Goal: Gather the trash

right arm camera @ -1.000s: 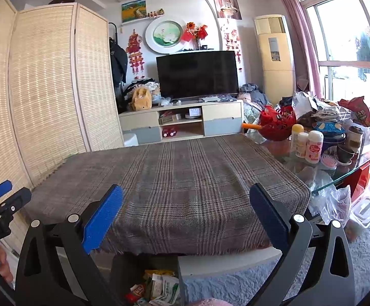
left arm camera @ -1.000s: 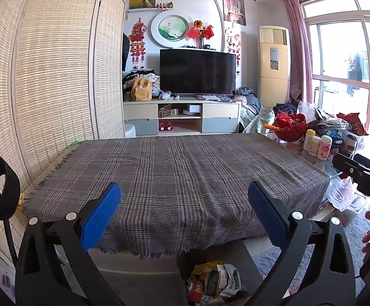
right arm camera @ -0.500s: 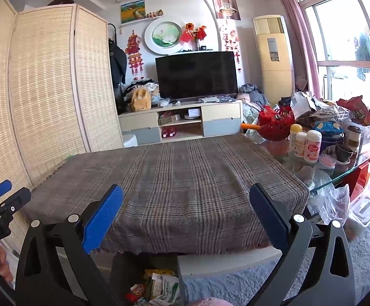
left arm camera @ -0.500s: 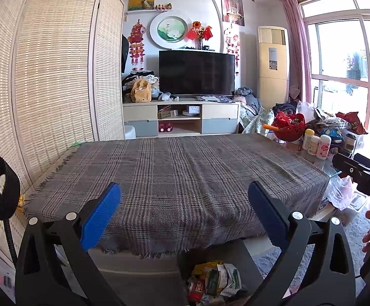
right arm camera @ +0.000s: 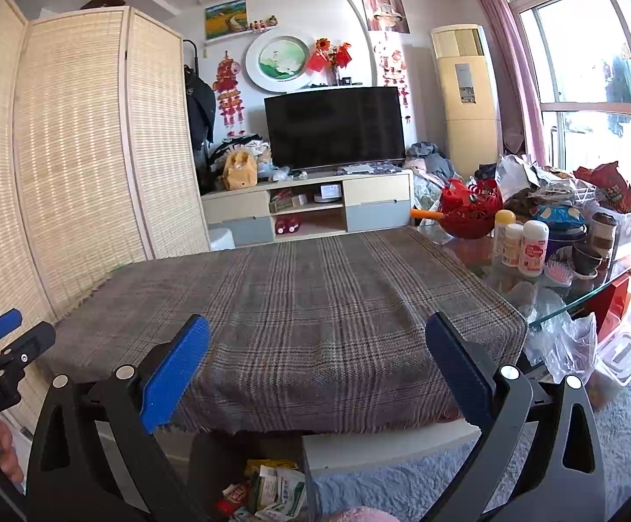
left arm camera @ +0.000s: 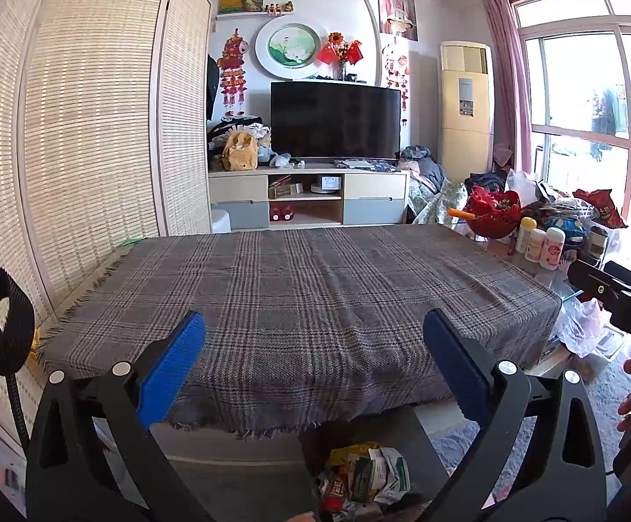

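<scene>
A dark bin (left arm camera: 315, 439) on the floor in front of the table holds a heap of trash wrappers (left arm camera: 363, 476); it also shows in the right wrist view (right arm camera: 215, 456) with the wrappers (right arm camera: 272, 491) inside. The table's grey plaid cloth (left arm camera: 307, 300) carries no loose trash that I can see. My left gripper (left arm camera: 313, 361) is open and empty, held above the table's near edge. My right gripper (right arm camera: 315, 363) is open and empty too, beside it. Each gripper shows at the edge of the other's view.
A glass side of the table (right arm camera: 576, 296) at the right carries bottles (right arm camera: 533, 248), a red basket (right arm camera: 470, 206), cups and snack bags. Plastic bags (right arm camera: 563, 343) hang below it. A woven screen (left arm camera: 80, 130) stands left. A TV unit (left arm camera: 315, 200) stands behind.
</scene>
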`<state>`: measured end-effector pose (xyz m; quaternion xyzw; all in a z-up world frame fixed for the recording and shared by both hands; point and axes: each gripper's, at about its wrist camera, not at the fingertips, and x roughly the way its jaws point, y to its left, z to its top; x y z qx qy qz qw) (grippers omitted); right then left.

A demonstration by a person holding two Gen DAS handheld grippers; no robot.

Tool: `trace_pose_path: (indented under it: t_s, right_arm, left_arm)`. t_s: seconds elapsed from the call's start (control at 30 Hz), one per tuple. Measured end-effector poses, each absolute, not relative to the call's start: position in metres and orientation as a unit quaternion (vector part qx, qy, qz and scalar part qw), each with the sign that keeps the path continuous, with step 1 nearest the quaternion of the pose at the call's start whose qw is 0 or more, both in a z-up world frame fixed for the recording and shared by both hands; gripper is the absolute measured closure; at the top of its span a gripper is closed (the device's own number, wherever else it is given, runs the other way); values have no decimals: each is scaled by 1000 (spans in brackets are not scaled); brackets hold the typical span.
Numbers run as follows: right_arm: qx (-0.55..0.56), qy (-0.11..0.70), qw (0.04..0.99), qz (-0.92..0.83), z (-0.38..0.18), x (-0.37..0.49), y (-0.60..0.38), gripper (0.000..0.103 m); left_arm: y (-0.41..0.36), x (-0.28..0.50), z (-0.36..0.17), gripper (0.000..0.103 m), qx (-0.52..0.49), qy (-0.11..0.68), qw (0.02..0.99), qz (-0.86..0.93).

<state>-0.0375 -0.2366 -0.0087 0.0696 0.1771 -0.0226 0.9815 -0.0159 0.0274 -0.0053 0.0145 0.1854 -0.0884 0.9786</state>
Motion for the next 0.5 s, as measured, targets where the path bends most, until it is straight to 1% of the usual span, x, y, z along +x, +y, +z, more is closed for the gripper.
trace_pose_path:
  t_s: [0.1,0.27,0.5]
  right_arm:
    - [69,178,981,-23,-9,-37,-237,3]
    - [69,184,980,-26,-11,-35,-237,3]
    - [76,180,980,-25,-12,-37,-242,3]
  left_arm:
    - [25,-16,-6,8,27,180,981,-73]
    - [23,-15,-5,8,13,193,976,-100]
    - [18,-20,-1,8,25,180,979,-90]
